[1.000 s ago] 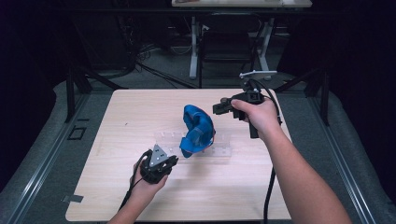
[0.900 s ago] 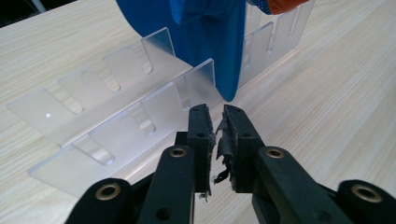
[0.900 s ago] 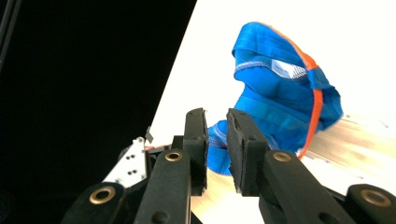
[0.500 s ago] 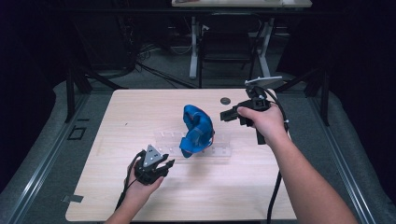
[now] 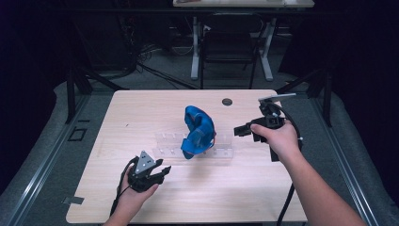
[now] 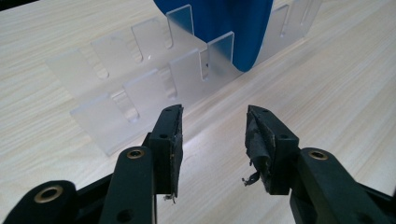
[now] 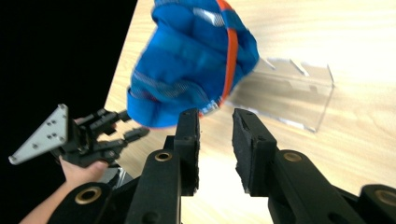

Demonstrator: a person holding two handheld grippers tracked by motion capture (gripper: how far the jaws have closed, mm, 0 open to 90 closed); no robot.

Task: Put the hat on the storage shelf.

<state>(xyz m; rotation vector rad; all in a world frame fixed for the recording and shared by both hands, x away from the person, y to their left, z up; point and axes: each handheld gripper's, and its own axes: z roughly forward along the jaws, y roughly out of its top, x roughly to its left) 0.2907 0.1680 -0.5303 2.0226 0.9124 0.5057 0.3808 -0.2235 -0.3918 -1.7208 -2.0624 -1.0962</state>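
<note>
A blue fabric item (image 5: 198, 132) with orange trim stands slotted in a clear acrylic rack (image 5: 221, 151) at the middle of the wooden table (image 5: 141, 113). My left gripper (image 5: 163, 170) is open near the front edge, left of the rack, with nothing between its jaws. In the left gripper view the gripper (image 6: 212, 140) points at the rack (image 6: 140, 93), with the blue item (image 6: 224, 23) behind it. My right gripper (image 5: 238, 130) hovers open to the right of the item. In the right gripper view the gripper (image 7: 215, 140) faces the blue item (image 7: 191, 60), the rack (image 7: 289, 93) and the left gripper (image 7: 121, 133).
A small dark round disc (image 5: 227, 101) sits in the tabletop near its far edge. Beyond the table stand a dark chair (image 5: 228, 47) and white desk legs (image 5: 195, 47). Grey floor with rails (image 5: 42, 160) flanks both sides.
My right gripper has drawn back to the right and nearer the person, away from the blue item. My left gripper slid slightly left and toward the front edge.
</note>
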